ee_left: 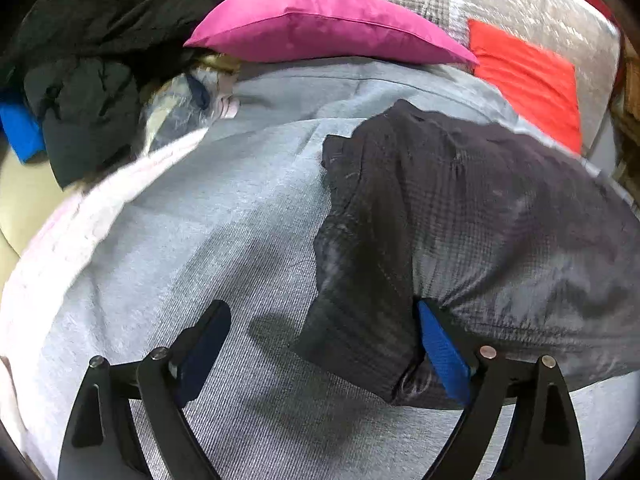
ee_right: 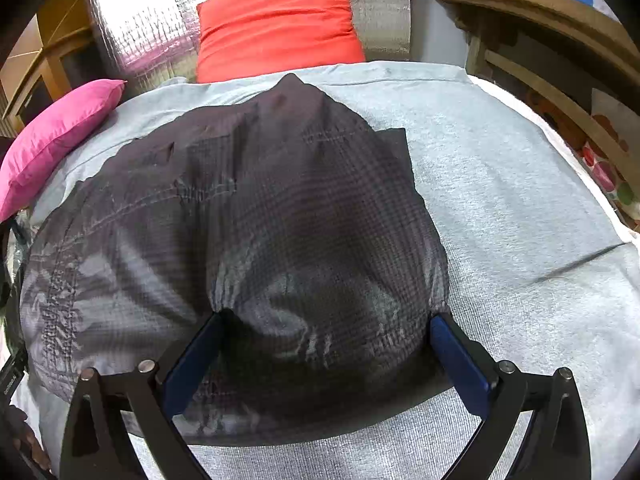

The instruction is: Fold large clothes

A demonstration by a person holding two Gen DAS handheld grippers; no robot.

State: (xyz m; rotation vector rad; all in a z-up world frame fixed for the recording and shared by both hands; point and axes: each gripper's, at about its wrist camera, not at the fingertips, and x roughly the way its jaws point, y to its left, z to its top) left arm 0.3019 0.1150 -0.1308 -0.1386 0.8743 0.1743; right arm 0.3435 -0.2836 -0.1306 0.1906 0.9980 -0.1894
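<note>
A dark checked garment [ee_left: 460,216] lies on a light grey blanket [ee_left: 208,216]; it also shows in the right wrist view [ee_right: 256,208], folded to a peak at the far end. My left gripper [ee_left: 324,320] is open at the garment's near left edge, its right finger [ee_left: 440,344] against the fabric fold. My right gripper [ee_right: 328,344] is open wide over the garment's near edge, fabric bulging between its fingers [ee_right: 460,356].
A magenta pillow [ee_left: 320,20] and a red pillow [ee_right: 276,24] lie at the far end of the bed. A pile of dark clothes [ee_left: 88,80] sits at the far left. Wooden furniture [ee_right: 560,60] stands to the right.
</note>
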